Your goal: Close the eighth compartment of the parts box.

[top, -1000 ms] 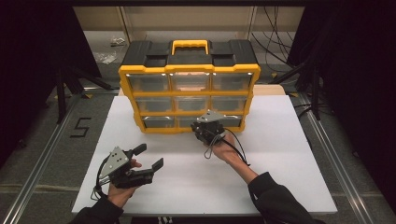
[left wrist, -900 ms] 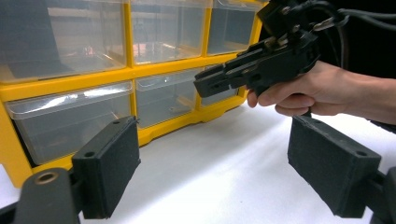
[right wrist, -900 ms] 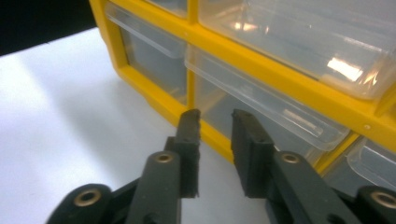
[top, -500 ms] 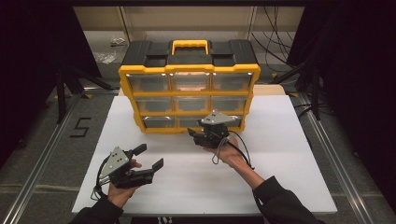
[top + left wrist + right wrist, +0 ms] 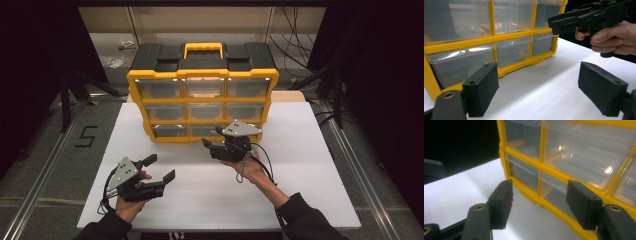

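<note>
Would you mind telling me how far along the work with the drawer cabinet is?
All drawers of the yellow drawer cabinet look shut. The right gripper, its jaws just opened with nothing between them, sits at the bottom row. The left gripper waits open over the table. What is left I can't tell.

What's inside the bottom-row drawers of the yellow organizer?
Through the clear fronts, the bottom-row drawers of the yellow organizer look empty apart from a small, unclear thing in the middle one. Their back corners are hidden by glare and the frame.

Black grippers (image 5: 212,142) (image 5: 160,169) with flat rectangular pads, grey triangular top plates, black trailing cables; dark sleeves (image 5: 305,220) on both arms
</note>
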